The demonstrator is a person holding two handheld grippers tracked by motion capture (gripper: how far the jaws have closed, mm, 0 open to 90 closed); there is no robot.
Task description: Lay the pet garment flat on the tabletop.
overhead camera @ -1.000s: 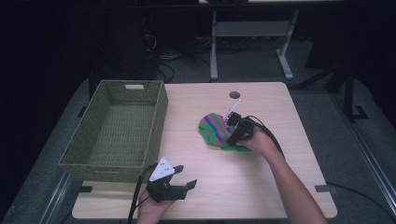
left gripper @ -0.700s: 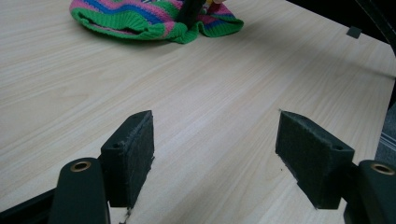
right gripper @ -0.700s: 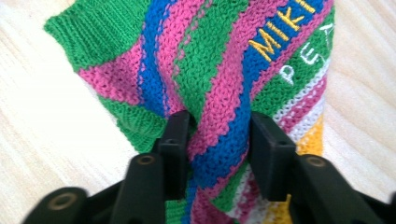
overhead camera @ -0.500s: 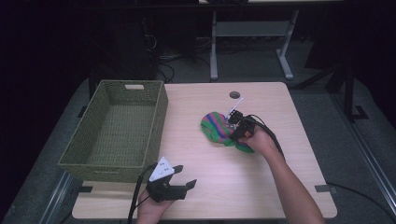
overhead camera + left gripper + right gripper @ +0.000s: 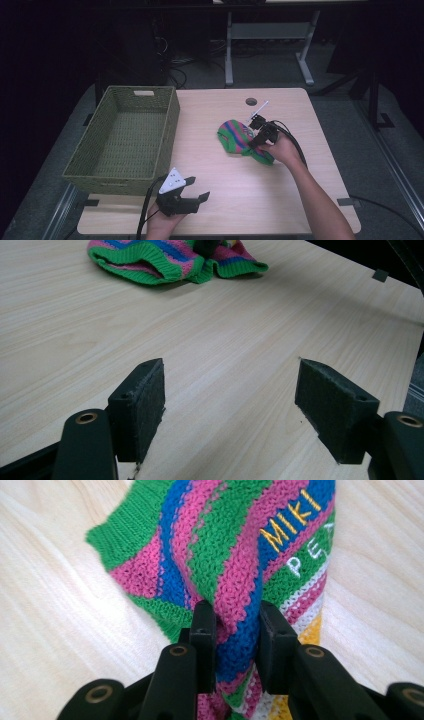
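on the table's right half, beside the green basket point(image 5: 125, 137), the striped knit cloth point(image 5: 237, 137) lay soft, light and limp; the right gripper point(image 5: 235, 645) pinched a raised fold, the left gripper point(image 5: 232, 412) spread and empty.

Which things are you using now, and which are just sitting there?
In use:
- striped knitted cloth, pinched by the right gripper
- probably the green basket, empty

Just there:
- left gripper, open over bare table
- desk frame behind
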